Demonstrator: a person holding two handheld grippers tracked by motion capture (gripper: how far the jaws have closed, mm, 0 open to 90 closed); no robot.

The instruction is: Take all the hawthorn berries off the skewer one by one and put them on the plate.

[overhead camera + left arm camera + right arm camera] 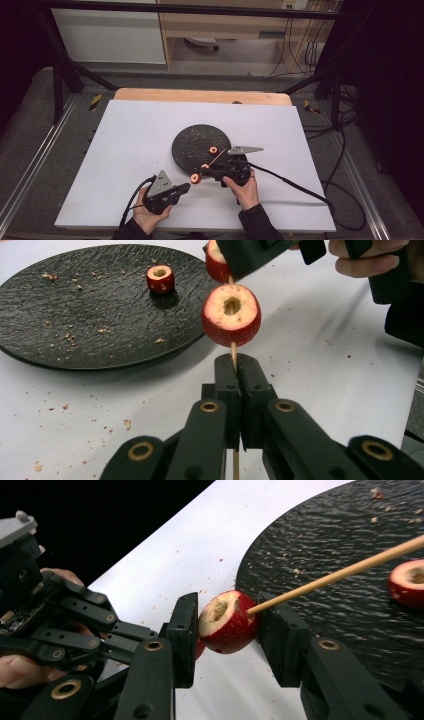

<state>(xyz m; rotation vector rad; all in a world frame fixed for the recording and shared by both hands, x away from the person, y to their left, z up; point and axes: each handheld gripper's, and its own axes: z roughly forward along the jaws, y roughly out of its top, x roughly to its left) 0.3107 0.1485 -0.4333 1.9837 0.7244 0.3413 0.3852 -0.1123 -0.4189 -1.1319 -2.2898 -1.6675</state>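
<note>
while the left gripper (239, 390) sat nearest the person's edge of the table (125, 150), its jaws were pressed together on the thin wooden skewer (233, 352), pinning it near one end so the stick ran up and away toward the plate. just past those jaws one cored red fruit piece (231, 314) was threaded on the stick. next along, the right gripper (227, 622) had a second cored piece (227, 621) pinched between its pads, skewer through the core hole; no earlier look, so only the grip itself could be stated. beyond that, a third loose piece (213, 150) lay on the dark round plate (190, 137), well apart from both grippers, crumbs around it. judgement: step in hand was sliding the pinched piece down the stick toward the first one. to do it well: keep the left clamp rigid and the stick straight, push along the skewer's axis only, no sideways load or the stick bows or snaps. squeeze lightly, since the flesh looked soft and could split at the core hole. stop when the pieces touch. leave stick free at the far end for the piece on the plate.
</note>
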